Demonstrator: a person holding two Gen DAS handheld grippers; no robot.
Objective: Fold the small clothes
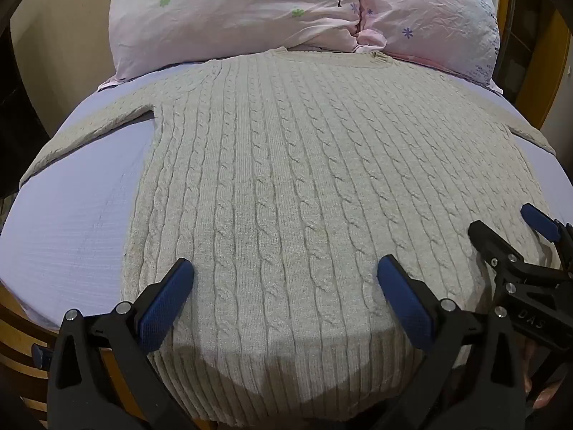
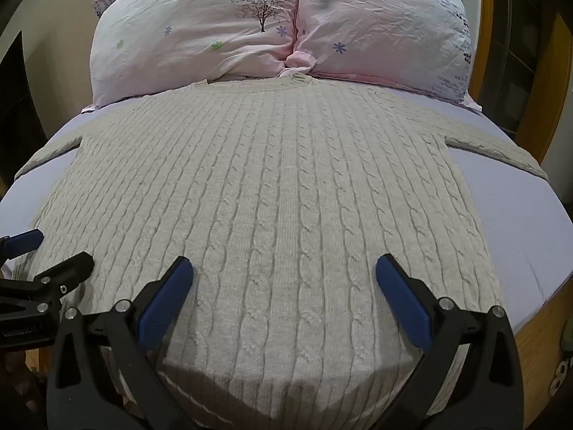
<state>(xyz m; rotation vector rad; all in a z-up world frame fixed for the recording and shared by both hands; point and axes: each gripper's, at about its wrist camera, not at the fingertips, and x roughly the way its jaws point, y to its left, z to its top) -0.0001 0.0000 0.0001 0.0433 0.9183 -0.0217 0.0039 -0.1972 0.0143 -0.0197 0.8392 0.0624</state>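
Note:
A cream cable-knit sweater (image 1: 279, 179) lies flat and spread out on a bed, collar toward the pillows, hem hanging over the near edge. It also fills the right wrist view (image 2: 272, 193). Its sleeves stretch out to both sides. My left gripper (image 1: 285, 272) is open and empty, hovering over the hem area left of centre. My right gripper (image 2: 284, 272) is open and empty over the hem area on the right. The right gripper shows at the right edge of the left wrist view (image 1: 508, 236). The left gripper shows at the left edge of the right wrist view (image 2: 53, 254).
The sweater lies on a pale lilac bed sheet (image 1: 71, 222). Two pink flowered pillows (image 2: 200, 32) lean at the head of the bed. A wooden bed frame (image 2: 537, 351) runs along the near and right edges.

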